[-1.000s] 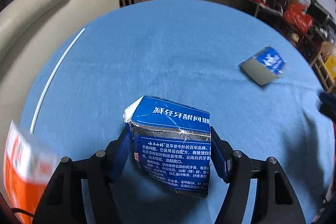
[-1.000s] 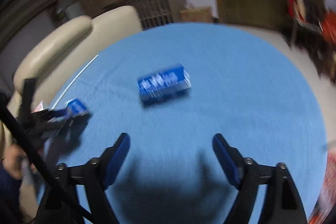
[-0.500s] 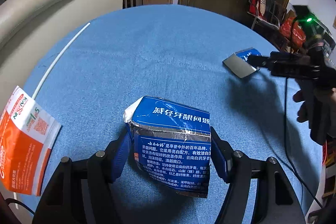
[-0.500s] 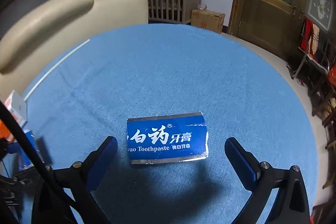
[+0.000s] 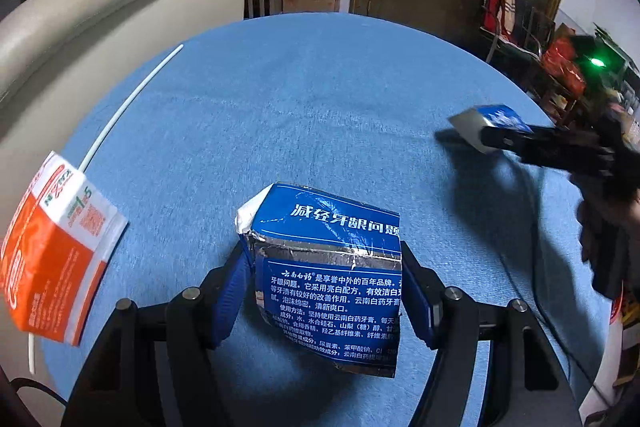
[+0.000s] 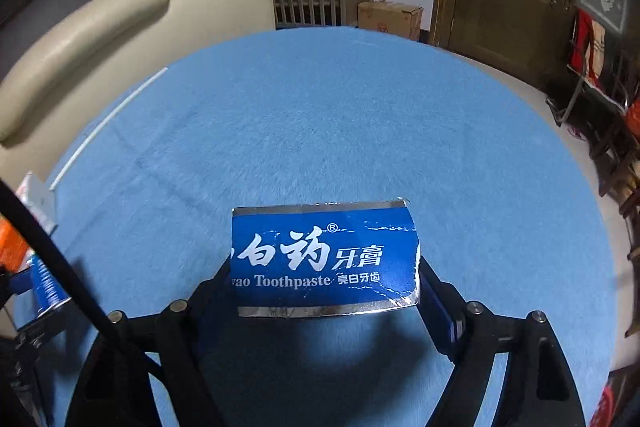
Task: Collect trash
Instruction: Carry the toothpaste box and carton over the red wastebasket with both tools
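My left gripper (image 5: 324, 259) is shut on a torn blue toothpaste box piece (image 5: 328, 279) and holds it just over the blue-clothed round table (image 5: 320, 99). A second blue toothpaste box piece (image 6: 324, 255) sits between the fingers of my right gripper (image 6: 326, 283). Its jaws are closing, and the pads meet the box's two ends. In the left wrist view that second piece (image 5: 490, 119) shows at the right, tilted in the right gripper (image 5: 508, 141). A gloved hand (image 5: 608, 227) holds that gripper.
An orange and white carton (image 5: 56, 251) lies at the table's left edge. A thin white rod (image 5: 128, 99) runs along that edge. A cream sofa (image 5: 80, 19) stands close behind. Chairs and red bags (image 5: 560, 67) crowd the right. A black cable (image 6: 52, 251) crosses the right wrist view.
My right gripper moved up to the second box piece and narrowed around it, from wide open to pads at its ends. My left gripper kept its grip while drifting, and the orange carton came into fuller view.
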